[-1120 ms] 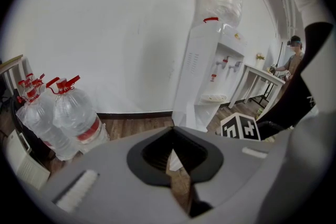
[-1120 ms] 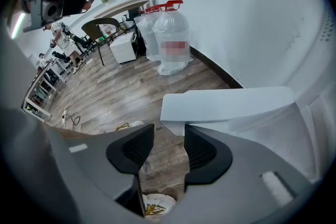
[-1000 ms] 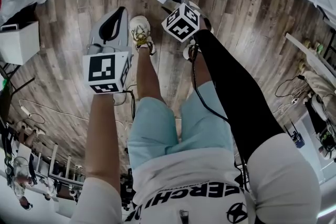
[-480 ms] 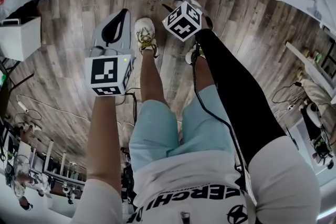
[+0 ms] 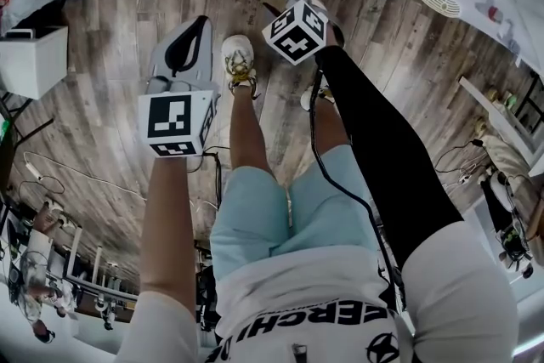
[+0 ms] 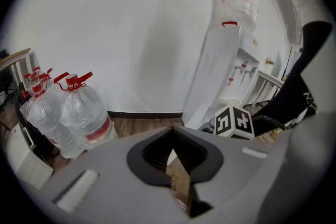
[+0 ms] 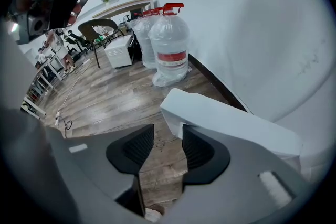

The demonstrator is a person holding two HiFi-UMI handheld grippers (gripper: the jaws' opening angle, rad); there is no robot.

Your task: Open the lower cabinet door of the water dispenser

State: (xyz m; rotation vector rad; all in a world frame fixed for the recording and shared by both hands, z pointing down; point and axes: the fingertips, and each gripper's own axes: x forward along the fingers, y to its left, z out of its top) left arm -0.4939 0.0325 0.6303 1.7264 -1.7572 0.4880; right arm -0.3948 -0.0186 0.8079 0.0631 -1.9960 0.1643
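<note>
Approach step: right gripper [image 7: 163,140] gaping empty beside the white door [image 7: 226,120] edge (left gripper [image 6: 171,157] clenched on nothing), next likely needs clamping that edge, then pulling.

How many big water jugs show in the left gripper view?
4: one clear plastic jug upturned atop the white water dispenser; three red-capped jugs clustered on the floor at left. Others may hide behind them.
</note>
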